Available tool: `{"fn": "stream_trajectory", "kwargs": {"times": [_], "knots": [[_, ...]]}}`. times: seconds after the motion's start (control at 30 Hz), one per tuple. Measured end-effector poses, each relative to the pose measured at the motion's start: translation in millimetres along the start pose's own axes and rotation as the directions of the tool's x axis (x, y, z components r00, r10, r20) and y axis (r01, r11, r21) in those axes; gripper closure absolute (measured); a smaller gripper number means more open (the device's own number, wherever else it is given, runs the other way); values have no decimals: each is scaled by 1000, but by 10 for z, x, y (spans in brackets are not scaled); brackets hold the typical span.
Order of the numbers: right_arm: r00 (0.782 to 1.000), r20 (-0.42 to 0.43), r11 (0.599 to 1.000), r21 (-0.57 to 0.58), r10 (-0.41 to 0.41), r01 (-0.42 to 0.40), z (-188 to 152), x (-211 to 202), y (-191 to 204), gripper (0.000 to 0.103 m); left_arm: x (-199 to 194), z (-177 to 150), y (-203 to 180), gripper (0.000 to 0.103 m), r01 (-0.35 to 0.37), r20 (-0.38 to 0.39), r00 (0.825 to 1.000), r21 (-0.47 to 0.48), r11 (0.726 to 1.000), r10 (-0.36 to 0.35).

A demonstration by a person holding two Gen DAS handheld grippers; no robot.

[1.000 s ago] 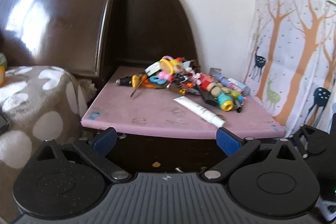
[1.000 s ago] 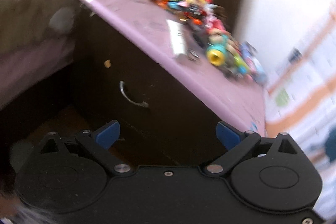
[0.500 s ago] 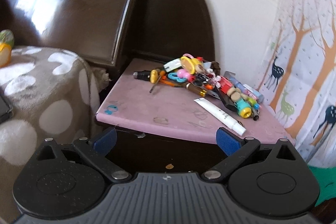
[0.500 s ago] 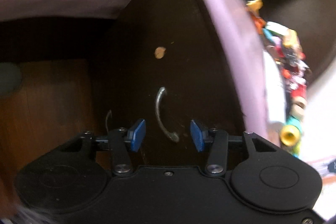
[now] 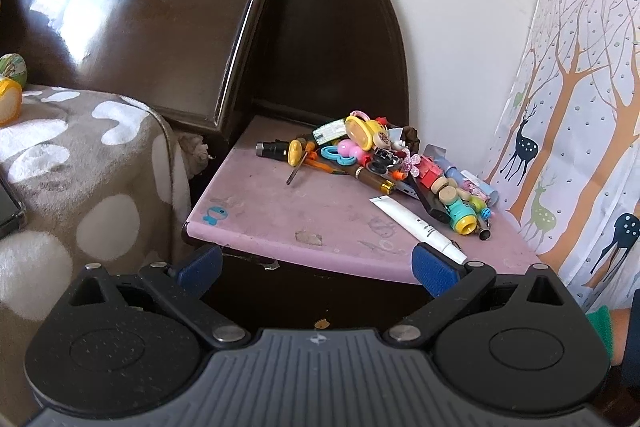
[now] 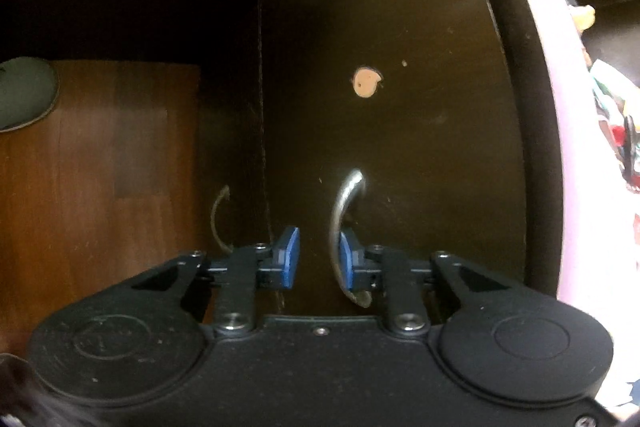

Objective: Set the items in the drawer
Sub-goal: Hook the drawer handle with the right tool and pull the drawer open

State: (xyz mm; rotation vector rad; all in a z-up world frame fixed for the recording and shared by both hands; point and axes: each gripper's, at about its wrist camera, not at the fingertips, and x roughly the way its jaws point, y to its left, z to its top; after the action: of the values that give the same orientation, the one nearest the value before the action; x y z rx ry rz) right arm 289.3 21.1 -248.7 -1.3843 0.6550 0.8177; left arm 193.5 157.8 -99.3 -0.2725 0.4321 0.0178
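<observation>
The left gripper [image 5: 316, 267], its fingers spread wide and grasping nothing, hangs before the front edge of the nightstand top [image 5: 280, 211], where a heap of small items [image 5: 384, 163] lies along the back and right edges and a white tube [image 5: 416, 227] lies near the front right corner. The right gripper [image 6: 318, 257], narrowed but not clamped, brackets the metal handle [image 6: 340, 223] on the closed drawer front [image 6: 400, 131], the handle touching its right finger.

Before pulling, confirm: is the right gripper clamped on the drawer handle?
No, the right gripper is partly open around the handle, with a gap beside it.
</observation>
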Motion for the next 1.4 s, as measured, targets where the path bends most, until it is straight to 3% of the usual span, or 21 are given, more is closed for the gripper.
{"fn": "stream_trajectory", "kwargs": {"times": [0.2,0.43,0.97,1.4], "knots": [[1000,-27,1000,-23,13,-14,52,-11,29,81,-29,2,-20,1,9,11,1000,7,1000,-9],[997,1,997,-31,76,-76,-28,-299,147,81,-64,16,-31,1,16,29,999,5,1000,-16],[997,17,997,-14,74,-74,-59,-514,166,79,-92,16,-126,1,40,44,998,40,998,-42],[994,45,994,28,101,-103,-158,-821,520,80,-109,-6,-149,1,33,40,999,54,998,-35]]}}
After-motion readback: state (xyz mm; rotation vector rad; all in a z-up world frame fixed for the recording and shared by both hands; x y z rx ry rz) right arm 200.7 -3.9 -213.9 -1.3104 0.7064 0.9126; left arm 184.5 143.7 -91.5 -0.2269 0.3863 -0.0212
